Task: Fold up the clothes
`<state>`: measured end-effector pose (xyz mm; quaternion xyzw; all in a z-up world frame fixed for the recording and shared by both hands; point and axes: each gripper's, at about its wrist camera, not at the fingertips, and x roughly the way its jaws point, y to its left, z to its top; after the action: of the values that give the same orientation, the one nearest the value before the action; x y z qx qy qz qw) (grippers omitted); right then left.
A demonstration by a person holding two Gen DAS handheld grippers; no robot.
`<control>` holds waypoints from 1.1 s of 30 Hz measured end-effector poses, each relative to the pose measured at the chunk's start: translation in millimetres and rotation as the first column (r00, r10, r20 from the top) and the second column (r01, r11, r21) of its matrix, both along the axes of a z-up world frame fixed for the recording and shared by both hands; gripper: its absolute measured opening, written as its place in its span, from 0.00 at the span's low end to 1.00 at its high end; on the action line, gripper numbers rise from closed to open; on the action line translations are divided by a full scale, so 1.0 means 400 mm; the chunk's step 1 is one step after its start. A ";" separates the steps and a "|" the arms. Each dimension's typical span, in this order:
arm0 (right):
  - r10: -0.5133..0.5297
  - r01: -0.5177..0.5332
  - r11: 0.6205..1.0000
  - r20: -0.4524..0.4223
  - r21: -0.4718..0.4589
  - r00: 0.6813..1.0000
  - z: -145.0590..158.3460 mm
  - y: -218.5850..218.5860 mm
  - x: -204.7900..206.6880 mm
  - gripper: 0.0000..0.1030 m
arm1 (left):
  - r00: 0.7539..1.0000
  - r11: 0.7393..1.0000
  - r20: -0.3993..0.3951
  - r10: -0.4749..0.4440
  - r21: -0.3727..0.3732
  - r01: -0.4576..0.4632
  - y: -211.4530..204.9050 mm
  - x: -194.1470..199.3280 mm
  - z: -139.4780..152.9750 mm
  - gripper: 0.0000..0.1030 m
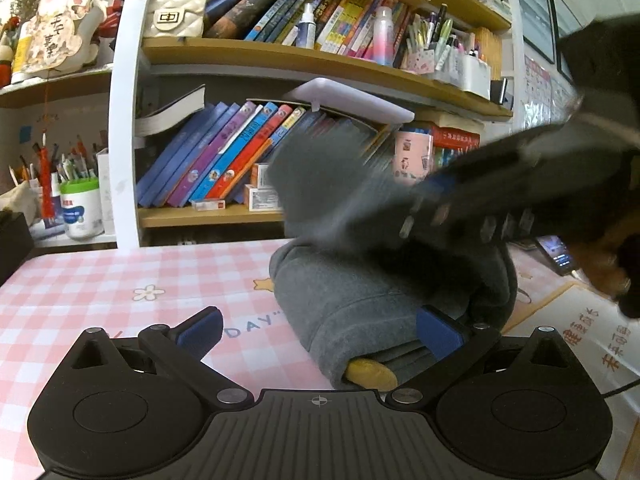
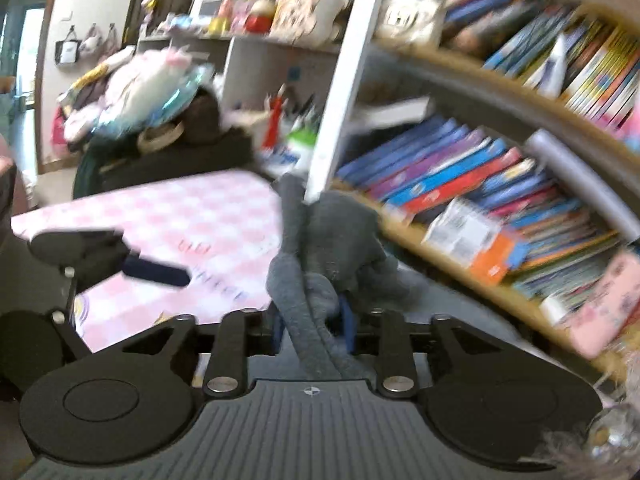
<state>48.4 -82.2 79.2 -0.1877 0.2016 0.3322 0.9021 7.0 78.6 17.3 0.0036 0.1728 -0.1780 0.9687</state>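
Right gripper [image 2: 312, 330] fingers clamping upright grey garment [image 2: 340, 236]

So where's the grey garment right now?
The grey garment lies bunched on the pink checked tablecloth before the bookshelf; the right claw pinches part of it.

Home study, crammed bookshelf [image 1: 280, 148], checked tablecloth [image 1: 100, 292]

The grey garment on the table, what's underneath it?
Under the grey garment lies the pink checked tablecloth. A yellow piece peeks from its folded front edge; what else sits inside is covered.
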 end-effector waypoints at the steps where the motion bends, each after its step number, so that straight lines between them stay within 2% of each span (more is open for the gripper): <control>1: 0.005 -0.005 1.000 -0.026 0.006 1.000 -0.011 0.003 0.006 0.35 | 1.000 1.000 0.000 -0.002 0.000 0.002 0.000 0.000 0.000 1.00; 2: 0.010 -0.009 1.000 -0.053 0.013 0.999 -0.021 0.007 0.012 0.38 | 1.000 1.000 -0.002 -0.005 0.000 0.005 0.001 0.000 0.000 1.00; 4: 0.032 -0.025 0.997 -0.093 0.073 0.995 -0.024 -0.006 0.011 0.56 | 1.000 1.000 -0.005 -0.011 -0.004 0.011 0.003 0.001 0.000 1.00; 6: 0.058 -0.045 0.989 -0.095 0.139 0.994 -0.011 -0.027 -0.007 0.64 | 1.000 1.000 -0.011 -0.017 -0.013 0.017 0.005 0.003 -0.001 1.00; 9: 0.076 -0.056 0.970 -0.078 0.238 0.994 0.011 -0.071 -0.038 0.68 | 0.999 0.999 -0.026 -0.029 -0.022 0.028 0.007 0.008 -0.003 1.00; 12: 0.019 0.001 0.943 -0.056 0.333 0.998 0.028 -0.133 -0.051 0.72 | 0.999 0.998 -0.031 -0.044 -0.039 0.043 0.010 0.008 -0.003 1.00; 15: -0.097 0.127 0.902 -0.091 0.414 0.991 0.021 -0.194 -0.033 0.69 | 0.998 0.997 -0.029 -0.059 -0.058 0.057 0.014 0.007 -0.002 1.00; 17: -0.188 0.234 0.871 -0.147 0.432 0.971 0.003 -0.213 0.002 0.54 | 0.997 0.995 -0.030 -0.067 -0.071 0.065 0.017 0.010 -0.002 1.00; 18: -0.221 0.280 0.856 -0.182 0.435 0.958 -0.011 -0.219 0.023 0.37 | 0.997 0.995 -0.030 -0.071 -0.078 0.068 0.018 0.011 -0.002 1.00; 19: -0.228 0.295 0.863 -0.204 0.411 0.952 -0.030 -0.212 0.037 0.28 | 0.997 0.994 -0.031 -0.074 -0.085 0.072 0.019 0.012 -0.003 1.00; 22: -0.248 0.331 0.884 -0.266 0.332 0.931 -0.088 -0.190 0.077 0.25 | 0.996 0.992 -0.038 -0.078 -0.107 0.074 0.025 0.018 -0.004 1.00; 24: -0.286 0.347 0.905 -0.252 0.246 0.925 -0.126 -0.165 0.085 0.24 | 0.996 0.990 -0.049 -0.068 -0.131 0.061 0.034 0.027 -0.006 1.00; 26: -0.294 0.351 0.900 -0.235 0.260 0.926 -0.125 -0.167 0.071 0.24 | 0.997 0.984 -0.064 -0.050 -0.175 0.038 0.047 0.040 -0.004 1.00; 29: -0.284 0.346 0.882 -0.225 0.321 0.932 -0.106 -0.185 0.041 0.33 | 0.996 0.971 -0.089 -0.023 -0.241 0.001 0.065 0.060 -0.002 1.00; 33: -0.311 0.357 0.856 -0.180 0.373 0.933 -0.080 -0.204 0.022 0.37 | 0.992 0.944 -0.125 0.009 -0.325 -0.050 0.090 0.087 0.001 1.00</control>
<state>57.3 -163.7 47.3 0.0577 0.2099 0.2146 0.9521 41.8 114.6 17.8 -0.1708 0.1998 -0.1897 0.9460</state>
